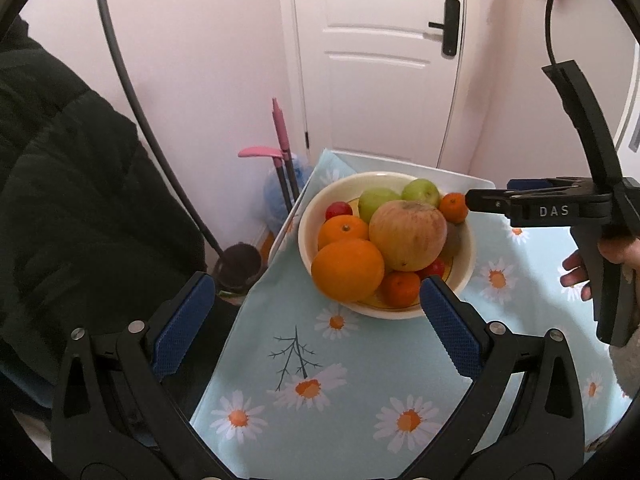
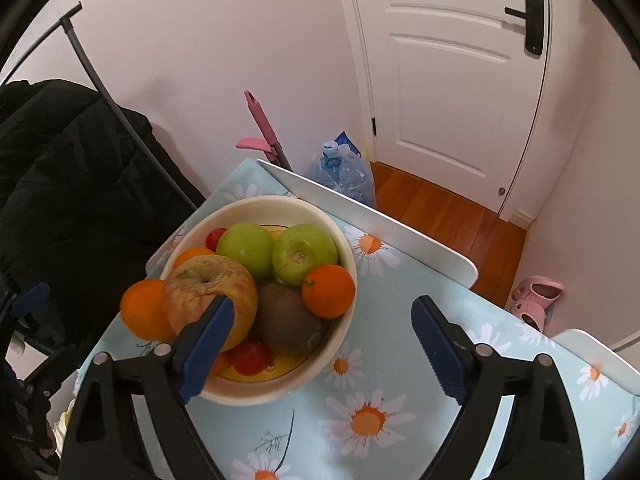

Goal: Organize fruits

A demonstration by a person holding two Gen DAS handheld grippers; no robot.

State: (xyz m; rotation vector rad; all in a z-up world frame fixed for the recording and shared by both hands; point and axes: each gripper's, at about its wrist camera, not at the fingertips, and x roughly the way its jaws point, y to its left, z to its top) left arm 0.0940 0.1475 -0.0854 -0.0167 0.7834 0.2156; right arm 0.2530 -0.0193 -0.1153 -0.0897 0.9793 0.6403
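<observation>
Jaws of both grippers stand released, nothing between the blue ribbed pads. The right gripper [image 2: 324, 344] hangs over the near rim of the round cream ceramic bowl [image 2: 344, 240]; its left pad overlaps the large wrinkled yellow-red apple [image 2: 208, 292] in that view, though contact cannot be told. The left gripper [image 1: 318, 320] is spread just as wide, its right pad in line with the bowl's near rim at about five o'clock, its left pad off the table edge.

Contents, read from the bowl's centre in the right wrist view: two green apples [image 2: 248, 248] at twelve o'clock, a brown kiwi [image 2: 286, 316] at centre, a small mandarin [image 2: 330, 290] at three o'clock, a large orange [image 2: 144, 308] against the rim at nine o'clock, small red fruits [image 2: 250, 356] at six o'clock. The bowl sits on a pale blue daisy-print tablecloth [image 2: 380, 420], toward its far left corner; no fruit lies loose on the visible cloth.

Judgement: the fruit appears gathered, and a release seems complete. To finish well, lift each gripper straight up clear of the rim before swinging away; the heaped apple and the rim-side orange look liable to roll if nudged.
</observation>
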